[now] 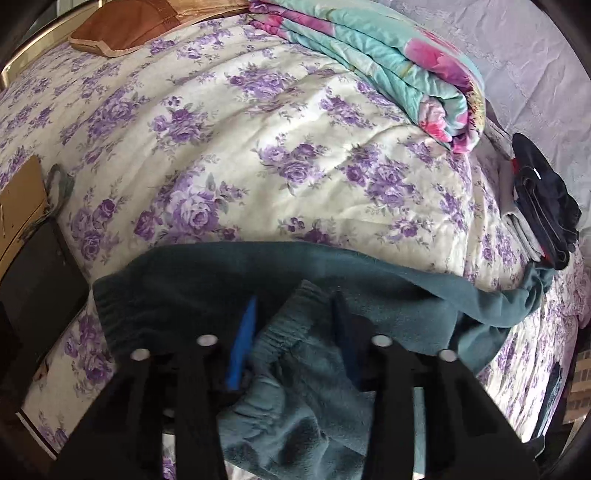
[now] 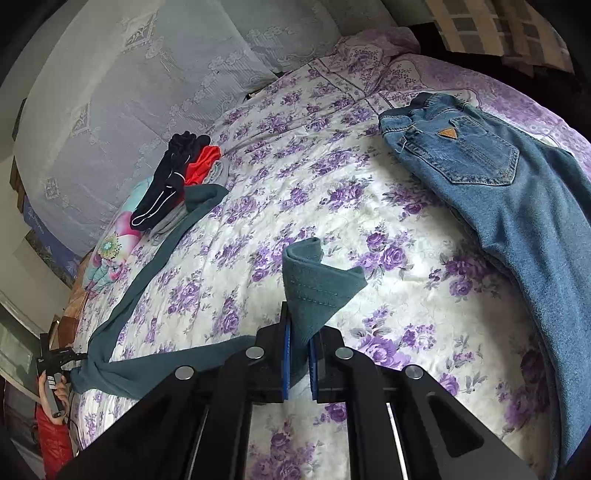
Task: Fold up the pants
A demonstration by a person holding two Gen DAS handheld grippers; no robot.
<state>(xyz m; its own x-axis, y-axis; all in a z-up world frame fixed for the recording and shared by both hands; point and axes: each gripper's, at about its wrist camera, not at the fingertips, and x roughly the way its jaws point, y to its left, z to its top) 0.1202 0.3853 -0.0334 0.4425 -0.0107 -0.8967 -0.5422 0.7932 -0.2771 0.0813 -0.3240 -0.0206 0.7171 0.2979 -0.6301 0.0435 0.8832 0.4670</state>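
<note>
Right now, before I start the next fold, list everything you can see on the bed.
Teal pants: one, teal, stretched across the bedspread between both tongs.
Jeans: one, blue, lying at the right.
Stack of clothes: one, black, red and grey, far side.
Quilt: one, turquoise and pink, folded.
Bedspread: one, white with purple flowers.
Cushion: one, brown, far corner.
Left tongs: waistband between the fingers.
Right tongs: shut on the cuff.

I see dark teal fleece pants on a cream bedspread printed with purple roses. My black grippers carry blue pads. A folded quilt is turquoise with pink flowers. The jeans are mid-blue denim with a tan patch. A clothes stack shows navy, red and grey.
</note>
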